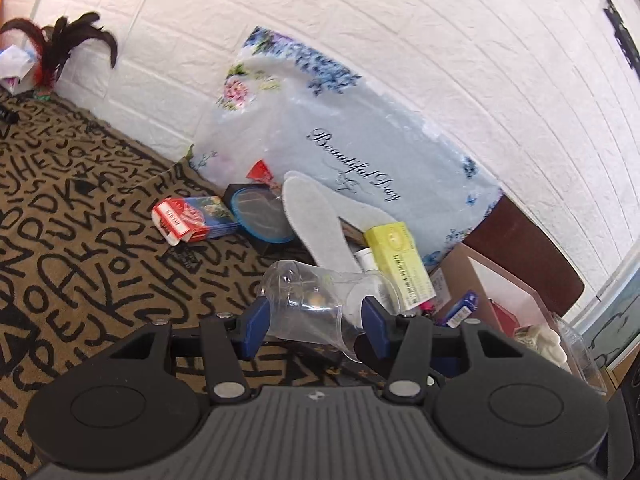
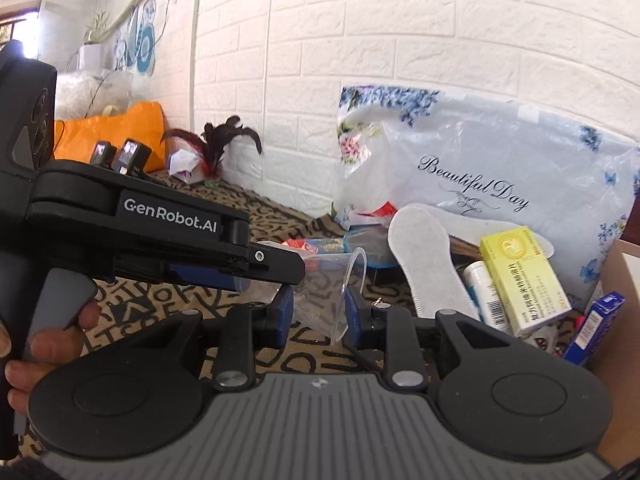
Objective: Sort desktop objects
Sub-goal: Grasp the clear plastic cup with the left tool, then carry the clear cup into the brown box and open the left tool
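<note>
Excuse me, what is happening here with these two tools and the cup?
A person is sorting a cluttered table. The left claw is shut on the body of a clear plastic cup lying on its side. The right claw has its pads on that cup's rim. Beside it lie a white felt insole and a yellow medicine box.

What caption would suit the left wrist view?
Left gripper holds a clear plastic cup on its side above a letter-patterned cloth, clutter behind.
</note>
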